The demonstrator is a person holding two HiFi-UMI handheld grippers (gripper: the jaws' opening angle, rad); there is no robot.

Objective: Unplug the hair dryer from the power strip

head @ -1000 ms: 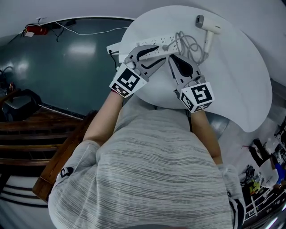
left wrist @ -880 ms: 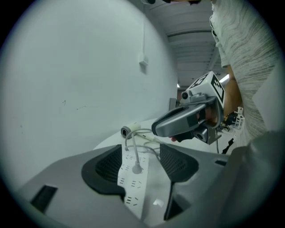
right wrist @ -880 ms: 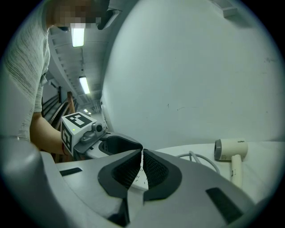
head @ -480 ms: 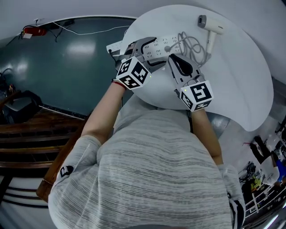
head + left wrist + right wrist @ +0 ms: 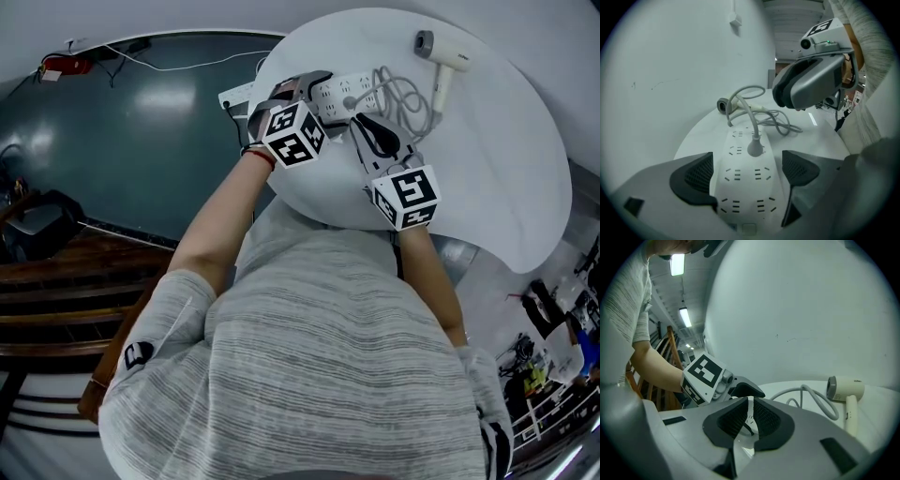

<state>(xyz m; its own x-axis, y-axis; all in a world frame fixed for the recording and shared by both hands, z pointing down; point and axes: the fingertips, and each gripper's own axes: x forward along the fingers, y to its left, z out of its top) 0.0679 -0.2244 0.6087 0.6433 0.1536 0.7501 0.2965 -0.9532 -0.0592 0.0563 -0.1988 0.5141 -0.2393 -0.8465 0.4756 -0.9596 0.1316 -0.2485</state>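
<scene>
A white power strip (image 5: pixel 337 91) lies at the far left of the round white table (image 5: pixel 506 169). The hair dryer's grey plug (image 5: pixel 754 147) sits in one of its sockets. From the plug a coiled cord (image 5: pixel 401 94) runs to the white hair dryer (image 5: pixel 441 54), which lies on the table behind it. My left gripper (image 5: pixel 291 91) is low over the strip's near end. Its jaws have just been opening and straddle the strip (image 5: pixel 747 187), and the pads (image 5: pixel 693 176) stand beside its edges. My right gripper (image 5: pixel 749 416) hangs shut and empty beside the plug.
The table's left edge drops to a dark green floor (image 5: pixel 141 141). Wooden furniture (image 5: pixel 56 281) stands at the lower left. A white wall (image 5: pixel 797 310) rises right behind the table. In the left gripper view the right gripper (image 5: pixel 811 84) hangs above the cord.
My left gripper has swung left and down onto the near end of the strip, and its jaws have opened around it. The right gripper has sunk a little.
</scene>
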